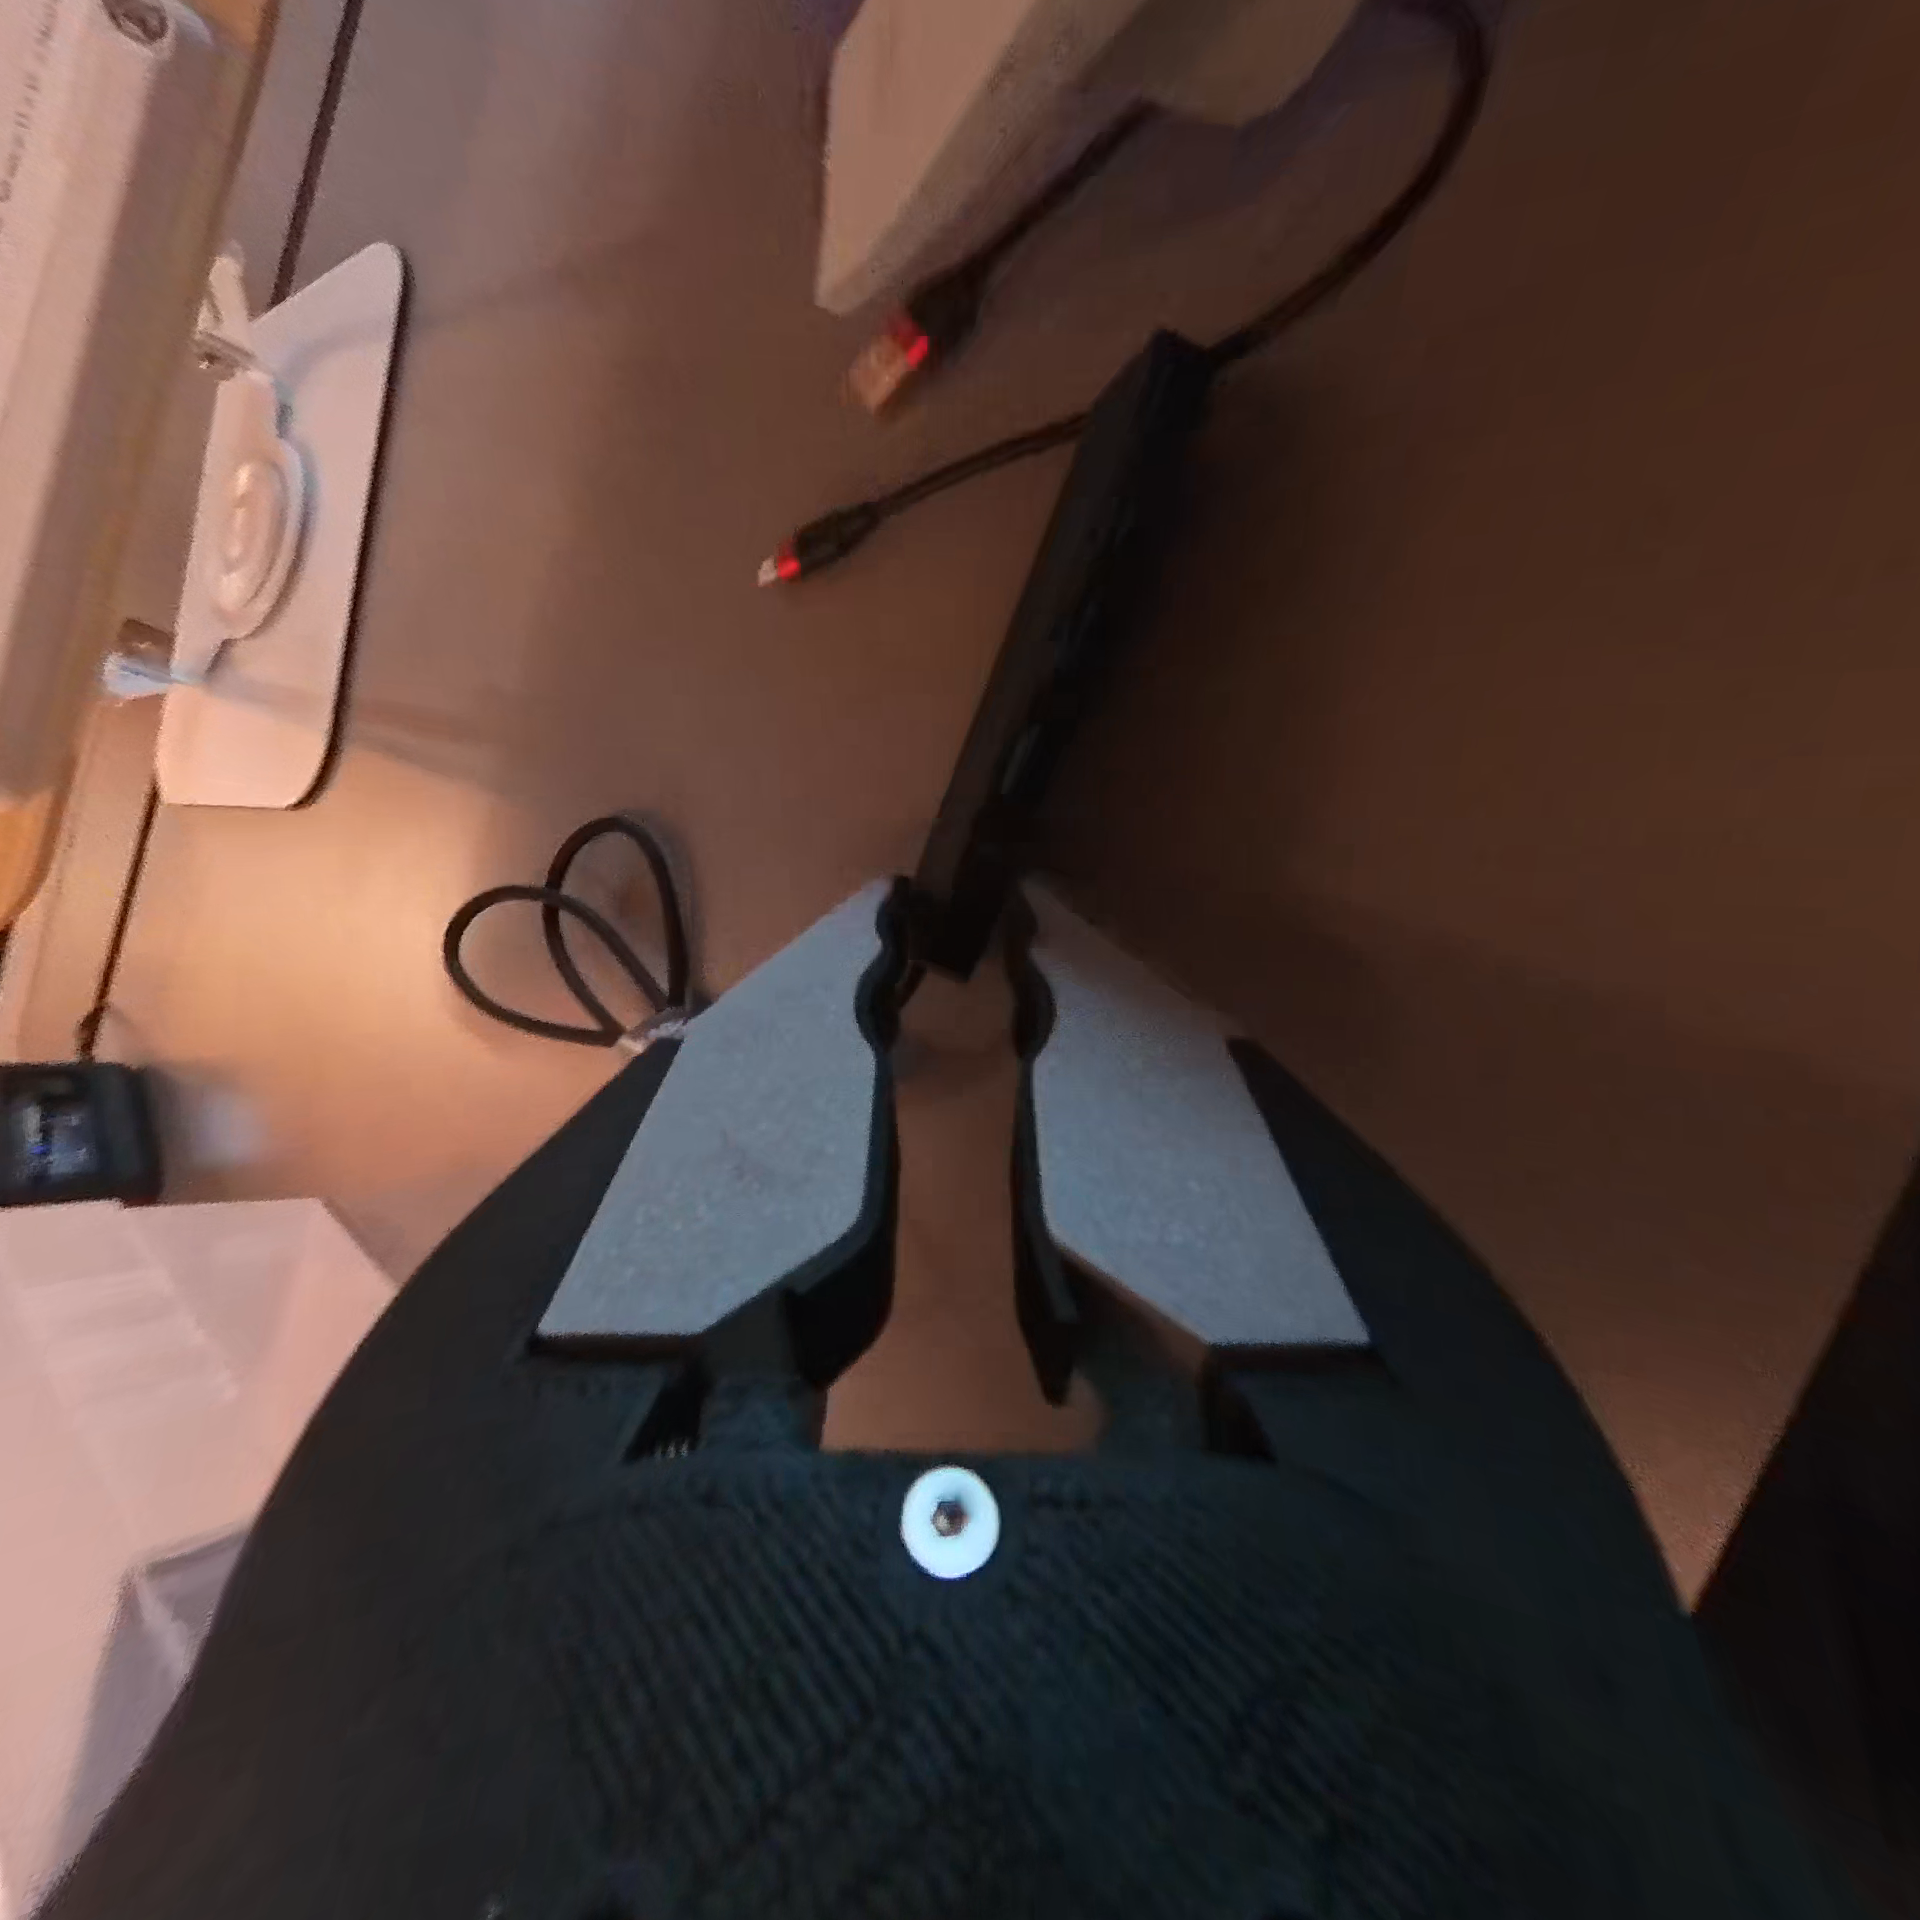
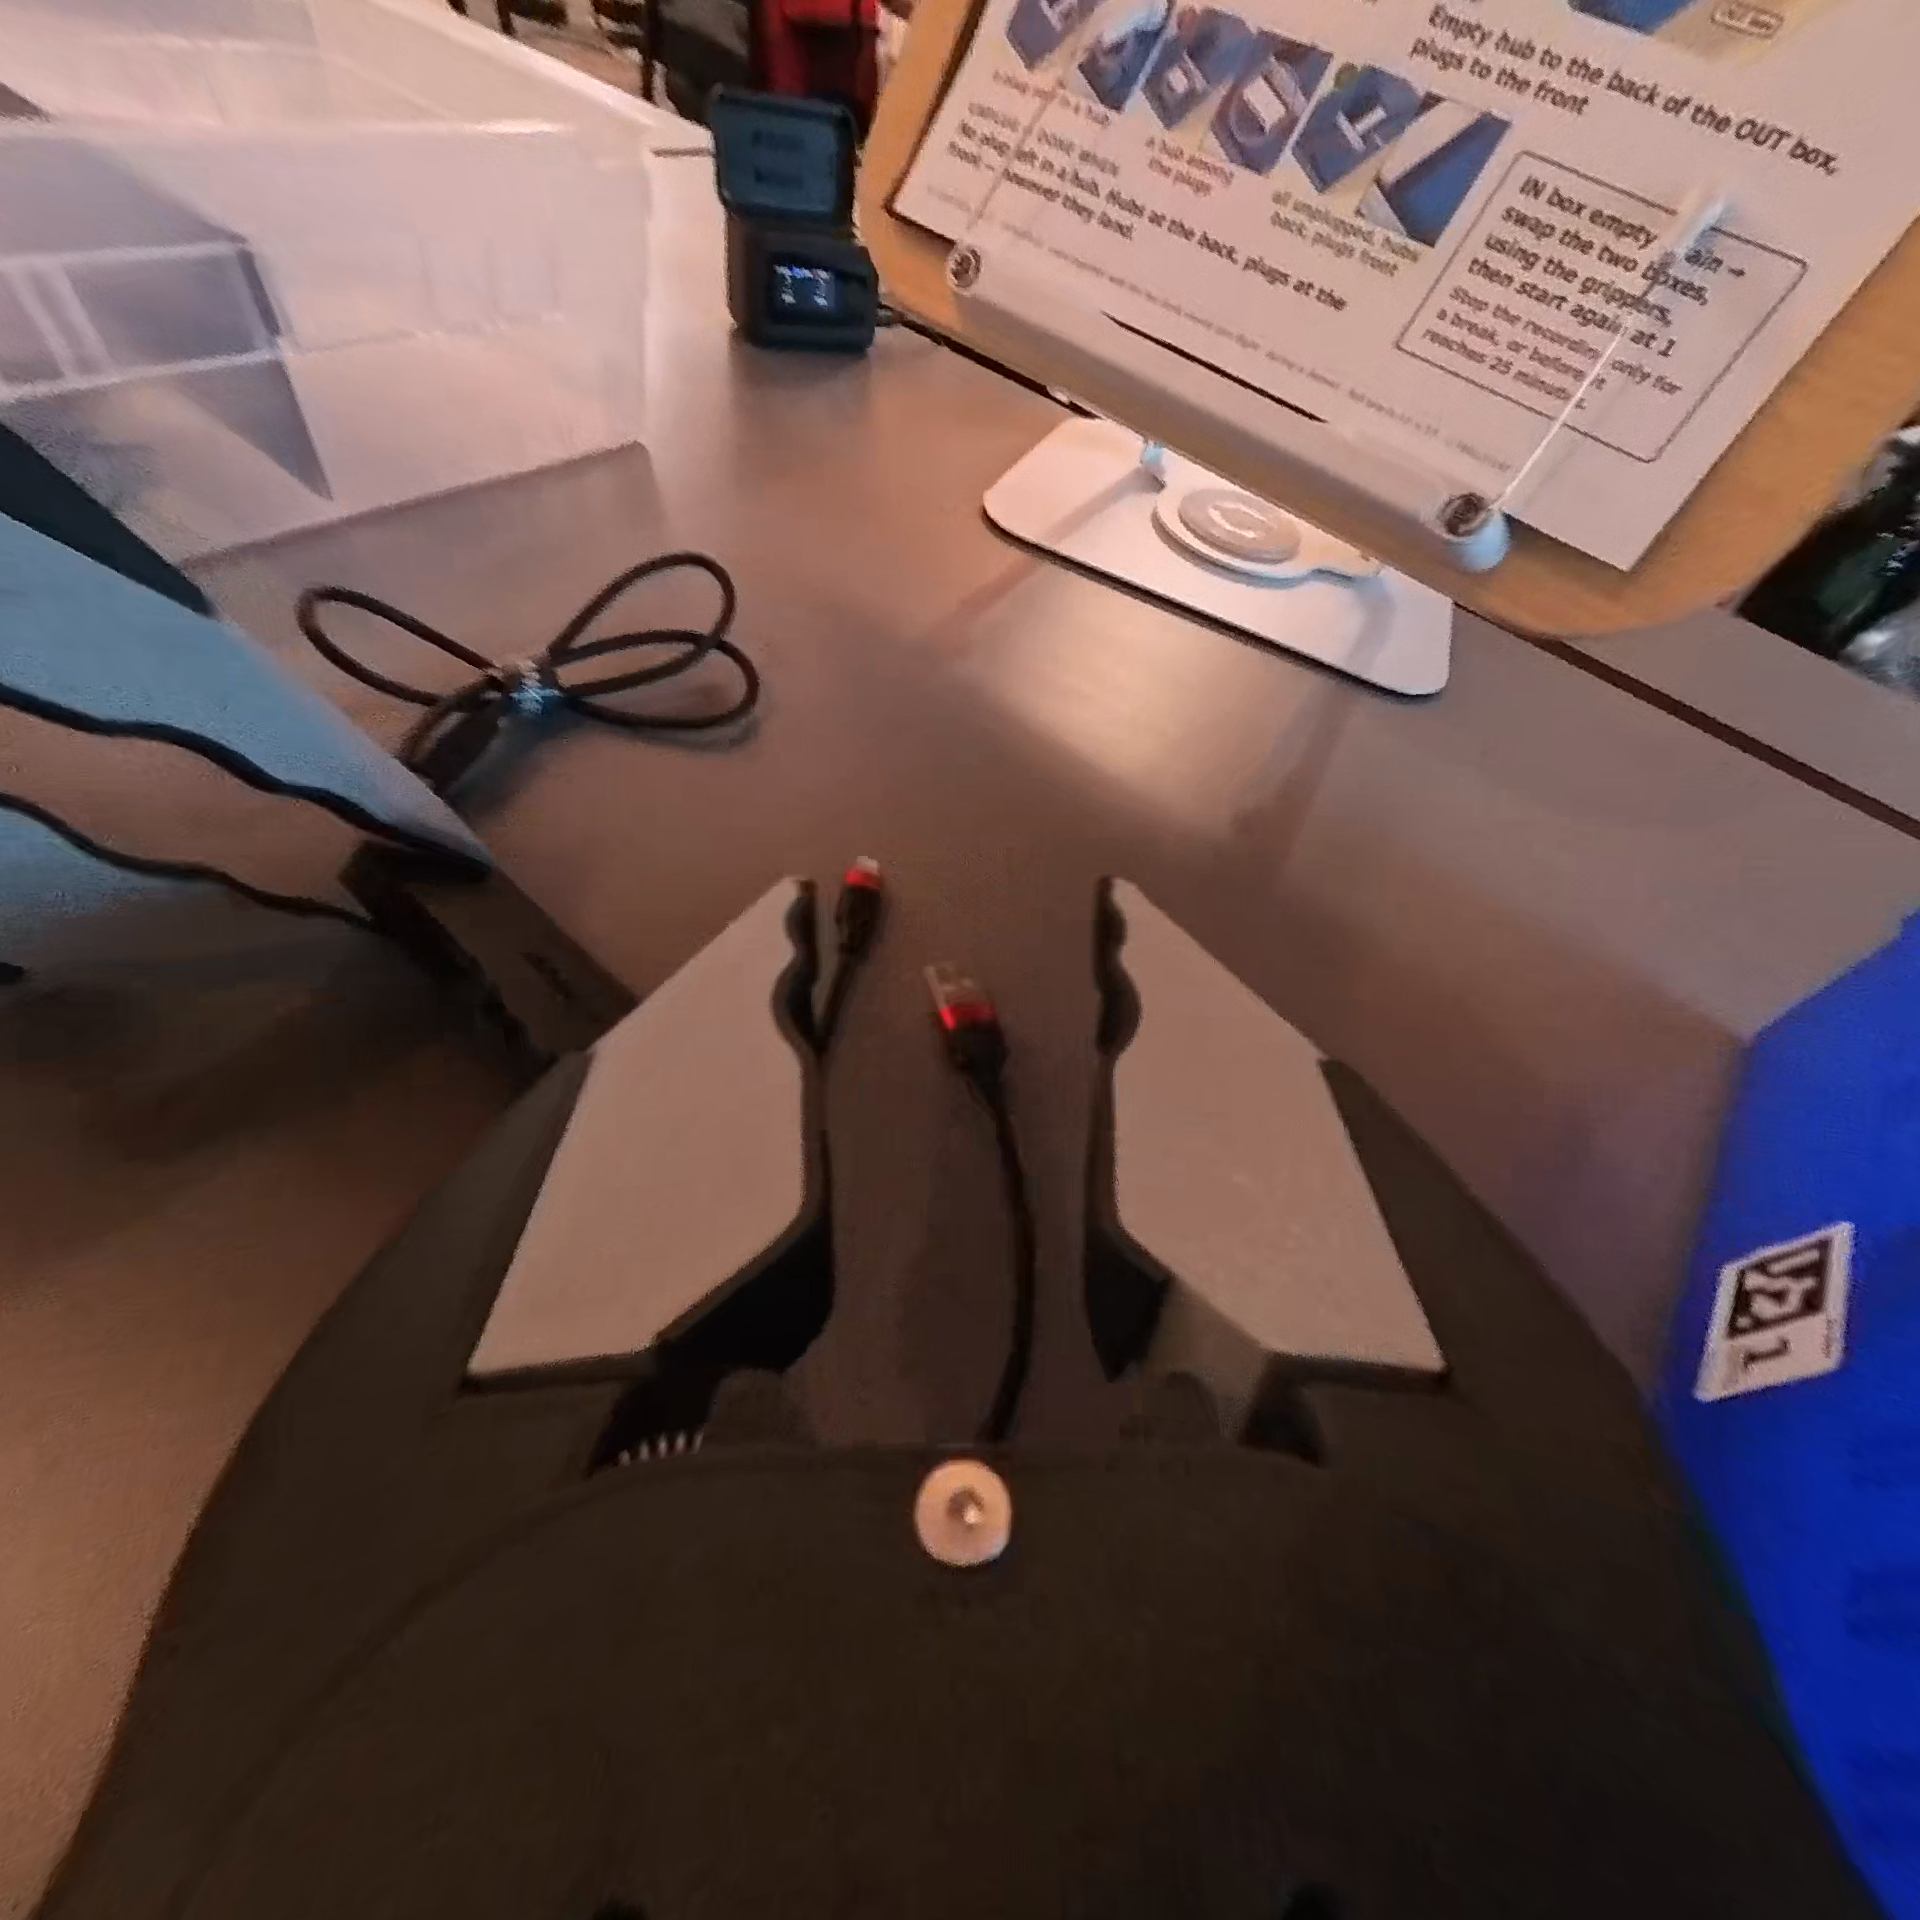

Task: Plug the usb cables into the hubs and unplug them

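Left gripper grips the hub; right gripper gapes empty.
A USB plug lies mid-frame between its fingers, on the table.

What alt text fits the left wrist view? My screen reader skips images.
The left tongs are shut on the near end of a slim black USB hub above a brown table. Two red-and-black USB plugs lie loose beyond it, and a bundled black cable lies at left.
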The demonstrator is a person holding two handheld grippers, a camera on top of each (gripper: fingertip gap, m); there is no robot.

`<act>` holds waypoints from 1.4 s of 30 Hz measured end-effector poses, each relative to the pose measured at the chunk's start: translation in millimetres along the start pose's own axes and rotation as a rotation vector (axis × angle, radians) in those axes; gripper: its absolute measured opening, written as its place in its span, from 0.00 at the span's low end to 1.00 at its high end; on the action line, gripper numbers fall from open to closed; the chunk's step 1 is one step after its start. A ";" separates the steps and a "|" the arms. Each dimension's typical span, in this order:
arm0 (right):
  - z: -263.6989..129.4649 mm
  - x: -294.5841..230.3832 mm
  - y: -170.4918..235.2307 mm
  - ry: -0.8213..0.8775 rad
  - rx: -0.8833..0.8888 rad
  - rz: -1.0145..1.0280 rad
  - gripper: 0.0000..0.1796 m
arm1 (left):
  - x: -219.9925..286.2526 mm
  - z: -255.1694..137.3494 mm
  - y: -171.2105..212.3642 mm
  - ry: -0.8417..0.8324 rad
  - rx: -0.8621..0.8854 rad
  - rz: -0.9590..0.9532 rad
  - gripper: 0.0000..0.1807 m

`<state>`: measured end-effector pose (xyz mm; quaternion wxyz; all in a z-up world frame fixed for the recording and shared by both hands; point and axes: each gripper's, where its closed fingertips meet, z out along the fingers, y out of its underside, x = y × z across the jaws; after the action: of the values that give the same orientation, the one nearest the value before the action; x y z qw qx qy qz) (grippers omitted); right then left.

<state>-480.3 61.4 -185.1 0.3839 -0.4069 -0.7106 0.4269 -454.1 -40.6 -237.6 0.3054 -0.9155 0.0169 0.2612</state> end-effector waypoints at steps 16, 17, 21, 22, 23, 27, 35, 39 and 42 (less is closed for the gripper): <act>-31.8 -109.8 -18.9 -0.518 0.202 -0.294 0.34 | 6.3 -56.2 6.7 0.073 0.011 0.152 0.04; -35.4 -118.1 -16.6 -0.549 0.207 -0.334 0.30 | 10.4 -58.1 3.5 0.076 0.025 0.182 0.04; -31.9 -134.2 1.1 -0.509 0.157 -0.548 0.05 | 24.9 -67.2 -14.5 0.099 0.105 0.257 0.05; -30.3 -135.0 4.3 -0.480 0.149 -0.595 0.05 | 25.2 -66.6 -12.9 0.093 0.094 0.269 0.05; -29.6 -135.5 5.9 -0.460 0.147 -0.630 0.05 | 25.1 -65.2 -10.6 0.084 0.084 0.277 0.05; -28.0 -132.2 5.2 -0.407 0.155 -0.680 0.04 | 24.4 -59.9 -7.4 0.080 0.079 0.248 0.15; -42.6 -143.2 -7.8 -0.430 0.289 -0.738 0.04 | 16.0 -58.7 -4.0 0.070 0.092 0.206 0.26; -47.9 -146.7 -13.8 -0.449 0.347 -0.723 0.04 | 25.6 -65.9 -18.0 -0.025 0.171 0.418 0.05; -40.0 -139.2 -9.6 -0.468 0.262 -0.613 0.06 | 23.7 -69.3 -16.4 -0.064 0.156 0.457 0.04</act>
<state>-394.8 -55.8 -190.2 0.3700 -0.0158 -0.8066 0.4607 -398.1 -63.6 -193.2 0.3085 -0.8529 0.2339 0.3503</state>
